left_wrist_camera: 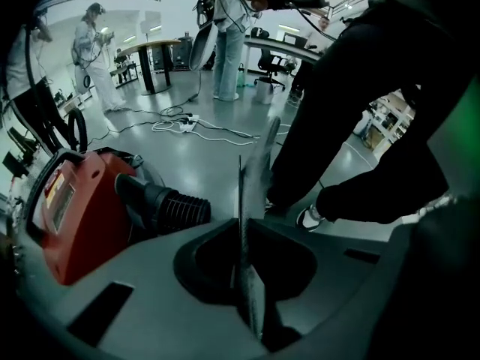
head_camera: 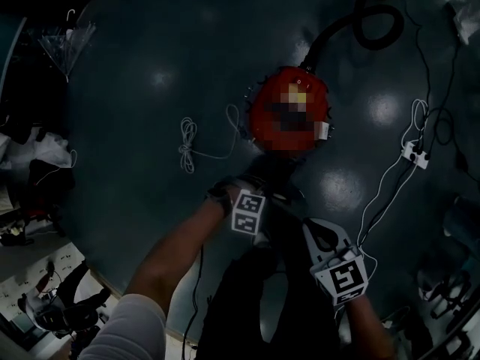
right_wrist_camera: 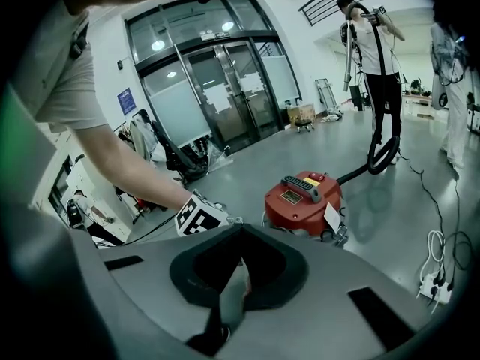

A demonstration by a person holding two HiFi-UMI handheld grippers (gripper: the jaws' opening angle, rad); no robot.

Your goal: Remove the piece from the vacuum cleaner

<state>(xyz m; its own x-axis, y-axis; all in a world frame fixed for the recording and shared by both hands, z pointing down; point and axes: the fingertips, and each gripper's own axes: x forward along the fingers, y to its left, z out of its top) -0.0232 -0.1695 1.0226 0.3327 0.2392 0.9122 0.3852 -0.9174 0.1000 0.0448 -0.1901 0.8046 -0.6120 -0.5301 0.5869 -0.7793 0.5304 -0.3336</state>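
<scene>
A round red plastic vacuum cleaner (right_wrist_camera: 304, 197) with a grey ribbed carry handle (right_wrist_camera: 302, 187) stands on the smooth, glossy grey floor (right_wrist_camera: 300, 145). A white tag (right_wrist_camera: 332, 217) hangs at its side. A black flexible hose (right_wrist_camera: 379, 152) loops away from it toward a standing person (right_wrist_camera: 371, 51).

In the left gripper view the hose's black ribbed cuff (left_wrist_camera: 169, 207) sits plugged into the red body, just left of the left gripper (left_wrist_camera: 247, 231). That gripper's thin jaws are pressed together with nothing between them. The right gripper (right_wrist_camera: 229, 298) is farther from the vacuum, its jaws also closed and empty. The left gripper's marker cube (right_wrist_camera: 201, 216) lies between it and the vacuum.

A coiled white cable (head_camera: 187, 145) and a white power strip (head_camera: 415, 154) lie on the floor on either side of the vacuum. Dark trouser legs (left_wrist_camera: 360, 126) fill the right of the left gripper view.
</scene>
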